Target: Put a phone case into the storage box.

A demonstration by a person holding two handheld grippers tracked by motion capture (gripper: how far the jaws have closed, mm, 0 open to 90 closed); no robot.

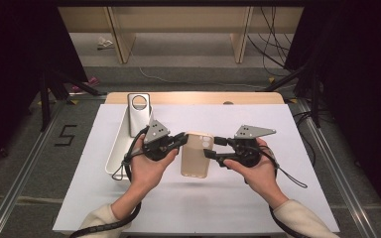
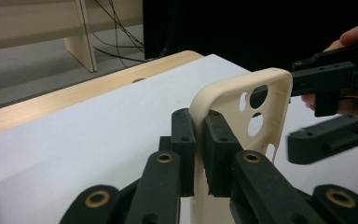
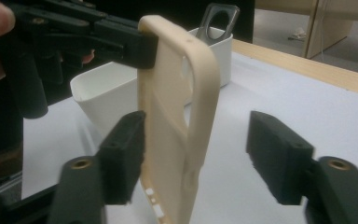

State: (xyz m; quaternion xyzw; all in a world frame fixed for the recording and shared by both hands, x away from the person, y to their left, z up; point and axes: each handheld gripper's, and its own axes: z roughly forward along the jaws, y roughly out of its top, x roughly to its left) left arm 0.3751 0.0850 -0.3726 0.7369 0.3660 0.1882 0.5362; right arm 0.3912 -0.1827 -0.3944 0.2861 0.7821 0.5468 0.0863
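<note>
I have the left tool [image 2: 199, 156] pinching the beige case [image 1: 197, 154] by its edge, held upright above mid-desk [image 1: 258, 203]; my right tool [image 3: 200, 156] is spread around it, letting go so one grip carries it toward the tray [image 1: 120, 141]

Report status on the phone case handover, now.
Left gripper clamped on beige phone case edge. Right gripper open, jaws astride the case. White tray behind, clear of it.

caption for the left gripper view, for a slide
Left tongs pinch the beige phone case edge; right tongs stand open beside it.
</note>
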